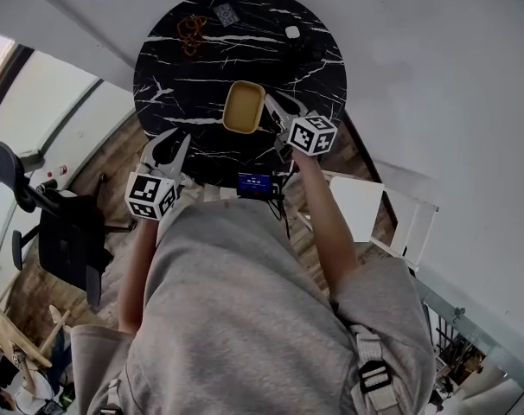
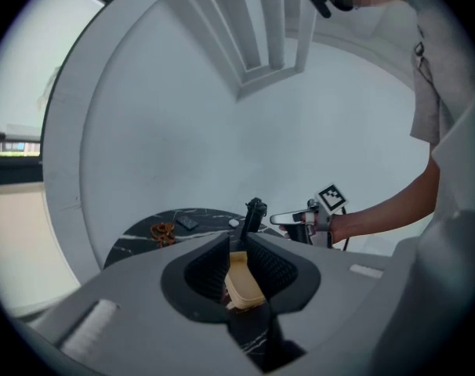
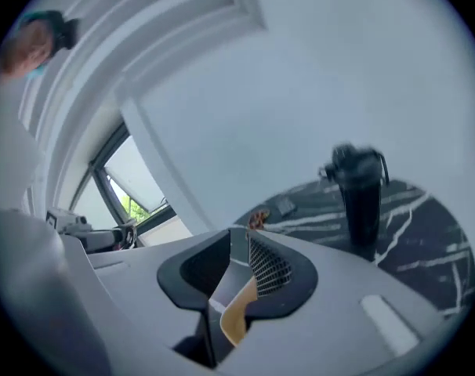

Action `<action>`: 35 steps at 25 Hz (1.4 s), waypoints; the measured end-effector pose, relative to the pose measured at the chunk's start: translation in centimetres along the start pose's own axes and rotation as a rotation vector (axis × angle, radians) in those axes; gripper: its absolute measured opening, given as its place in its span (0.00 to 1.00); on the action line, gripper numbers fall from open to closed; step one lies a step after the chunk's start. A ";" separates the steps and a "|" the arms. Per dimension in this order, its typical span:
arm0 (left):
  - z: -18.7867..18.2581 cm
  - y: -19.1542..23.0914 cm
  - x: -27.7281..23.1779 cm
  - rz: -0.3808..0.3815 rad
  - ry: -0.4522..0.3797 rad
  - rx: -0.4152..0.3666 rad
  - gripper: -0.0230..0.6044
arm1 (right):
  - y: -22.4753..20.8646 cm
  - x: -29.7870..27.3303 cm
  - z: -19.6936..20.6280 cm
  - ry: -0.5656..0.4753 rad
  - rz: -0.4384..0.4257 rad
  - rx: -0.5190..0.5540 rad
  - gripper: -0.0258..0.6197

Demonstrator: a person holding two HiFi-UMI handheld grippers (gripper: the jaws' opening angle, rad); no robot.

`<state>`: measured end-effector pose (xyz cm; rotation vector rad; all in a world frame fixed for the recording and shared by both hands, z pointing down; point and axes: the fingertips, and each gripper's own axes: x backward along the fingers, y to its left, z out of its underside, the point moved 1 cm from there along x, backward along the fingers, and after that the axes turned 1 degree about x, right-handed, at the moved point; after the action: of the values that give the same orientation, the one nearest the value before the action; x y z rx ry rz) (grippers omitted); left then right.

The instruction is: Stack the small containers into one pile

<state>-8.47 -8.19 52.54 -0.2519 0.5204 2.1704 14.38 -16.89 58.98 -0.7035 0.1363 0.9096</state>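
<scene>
A tan rectangular container (image 1: 243, 107) hangs over the round black marble table (image 1: 180, 89), its opening facing up. My right gripper (image 1: 269, 115) is shut on its right rim. In the right gripper view the tan wall (image 3: 236, 312) stands edge-on between the pads. My left gripper (image 1: 169, 145) is at the table's front left edge, apart from the container, with open jaws and nothing in them. Through the gap of my left gripper (image 2: 237, 241) I see the same container (image 2: 241, 284) farther off, with the right gripper (image 2: 275, 219) beside it.
A black bottle (image 3: 360, 194) stands on the table's far right side. At the far edge lie a brown tangle (image 1: 191, 31), a dark card (image 1: 226, 13) and a small white object (image 1: 292, 32). A small device with a blue screen (image 1: 255, 181) sits at the near edge. An office chair (image 1: 67, 232) stands at the left.
</scene>
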 end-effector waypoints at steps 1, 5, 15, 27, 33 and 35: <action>-1.2 -0.4 -0.3 0.002 -0.030 -0.042 0.13 | 1.7 1.4 -1.8 -0.065 0.000 0.094 0.17; -6.8 -2.5 -0.9 -0.024 -0.182 -0.252 0.13 | 7.2 6.7 -6.4 -0.222 0.044 0.381 0.16; -10.3 -8.0 -1.8 0.055 -0.233 -0.432 0.11 | 14.0 14.7 -10.1 -0.401 0.271 0.604 0.06; -9.8 -8.8 -1.8 0.051 -0.238 -0.452 0.08 | 12.4 15.7 -7.7 -0.366 0.367 0.545 0.06; -9.2 -8.3 -2.0 0.055 -0.219 -0.429 0.06 | 12.6 15.8 -8.5 -0.405 0.352 0.491 0.06; -9.1 -8.4 -2.1 0.057 -0.224 -0.409 0.06 | 12.7 15.9 -8.6 -0.398 0.352 0.512 0.06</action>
<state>-0.57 -9.27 42.81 -0.2110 -0.0474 2.3107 16.12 -6.16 39.77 -0.0131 0.1330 1.2720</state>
